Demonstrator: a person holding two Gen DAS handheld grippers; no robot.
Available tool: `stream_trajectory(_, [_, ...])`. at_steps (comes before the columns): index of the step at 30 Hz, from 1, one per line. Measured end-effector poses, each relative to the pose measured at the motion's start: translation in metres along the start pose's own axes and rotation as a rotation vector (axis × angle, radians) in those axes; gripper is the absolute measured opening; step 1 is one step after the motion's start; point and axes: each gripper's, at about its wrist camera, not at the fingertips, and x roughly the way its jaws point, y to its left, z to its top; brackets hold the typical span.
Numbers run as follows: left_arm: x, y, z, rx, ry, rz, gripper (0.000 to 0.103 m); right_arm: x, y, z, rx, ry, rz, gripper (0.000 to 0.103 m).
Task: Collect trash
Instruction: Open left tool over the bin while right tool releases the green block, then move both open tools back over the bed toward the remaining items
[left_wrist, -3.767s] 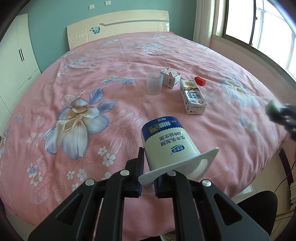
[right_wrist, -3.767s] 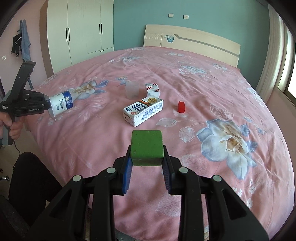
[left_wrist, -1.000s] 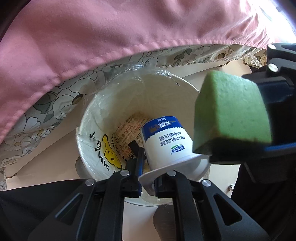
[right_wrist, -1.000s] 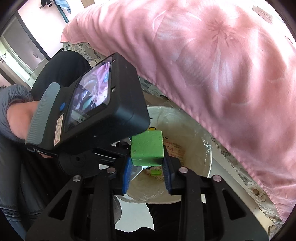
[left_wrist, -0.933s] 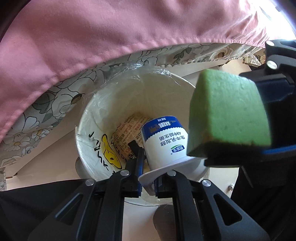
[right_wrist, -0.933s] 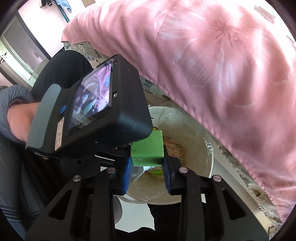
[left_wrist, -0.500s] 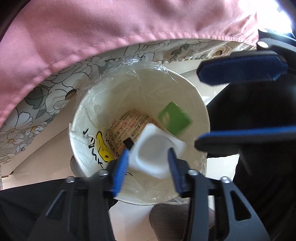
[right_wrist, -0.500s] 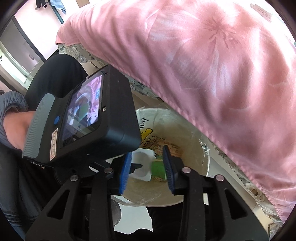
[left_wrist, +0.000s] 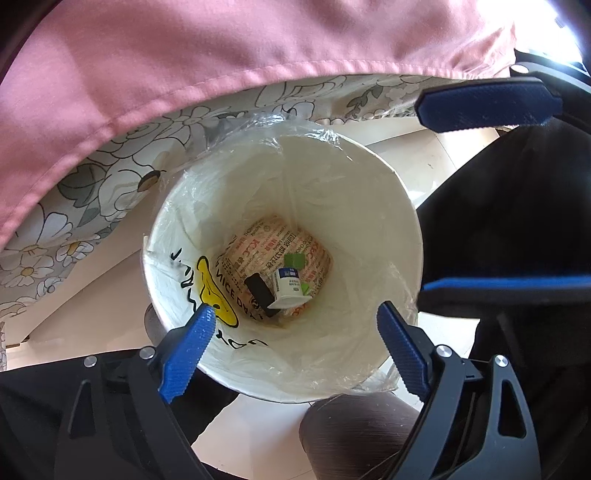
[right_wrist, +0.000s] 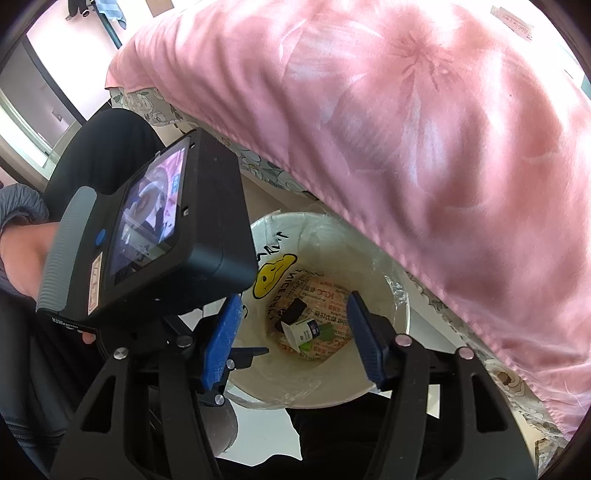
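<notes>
A white trash bin (left_wrist: 388, 206) lined with clear plastic stands on the floor beside the bed; it also shows in the right wrist view (right_wrist: 399, 321). At its bottom lie the white yogurt cup with a blue label (left_wrist: 290, 290) (right_wrist: 303, 331), the green block (left_wrist: 294, 260) (right_wrist: 325, 331), a black item (left_wrist: 260, 292) and a printed paper carton (left_wrist: 258, 247). My left gripper (left_wrist: 293, 330) is open and empty above the bin. My right gripper (right_wrist: 293, 334) is open and empty above it too; its blue pads (left_wrist: 487, 107) show at the right of the left wrist view.
The pink bedspread (left_wrist: 184, 55) (right_wrist: 406, 110) overhangs the bin, with a floral sheet (left_wrist: 92, 184) below it. The left gripper's black body with its screen (right_wrist: 147, 236) is close beside my right fingers. The person's dark trousers (left_wrist: 517, 221) are right of the bin.
Both grippers carried their loads from the bed to the bin and opened. The yogurt cup and the green block dropped and now lie at the bottom.
</notes>
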Motion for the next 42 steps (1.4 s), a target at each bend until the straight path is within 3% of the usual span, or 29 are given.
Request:
stream_trajectory(10, [-0.009,0.001,-0.006,-0.015,-0.012,0.009,0.091,-0.006,-0.002,-0.003,0.010,-0.017,-0.009,0.060])
stream_trajectory(23, [-0.055,0.021,-0.026,-0.128,-0.099,0.019,0.091,-0.030,-0.017,-0.017,0.072,-0.105,-0.036,0.072])
stream_trajectory(29, [-0.102,0.030,-0.033,-0.193,-0.226,0.059,0.091,-0.080,-0.034,-0.031,0.212,-0.292,-0.036,0.079])
stream_trajectory(32, [-0.132,0.032,-0.031,-0.218,-0.316,0.110,0.091,-0.113,-0.044,-0.038,0.276,-0.382,-0.127,0.087])
stream_trajectory(35, [-0.162,0.034,-0.023,-0.237,-0.417,0.186,0.092,-0.141,-0.057,-0.042,0.339,-0.427,-0.179,0.087])
stream_trajectory(39, [-0.195,0.042,-0.006,-0.283,-0.516,0.233,0.092,-0.175,-0.066,-0.048,0.398,-0.512,-0.293,0.087])
stream_trajectory(42, [-0.212,0.047,0.008,-0.305,-0.573,0.251,0.092,-0.195,-0.071,-0.049,0.418,-0.576,-0.308,0.087])
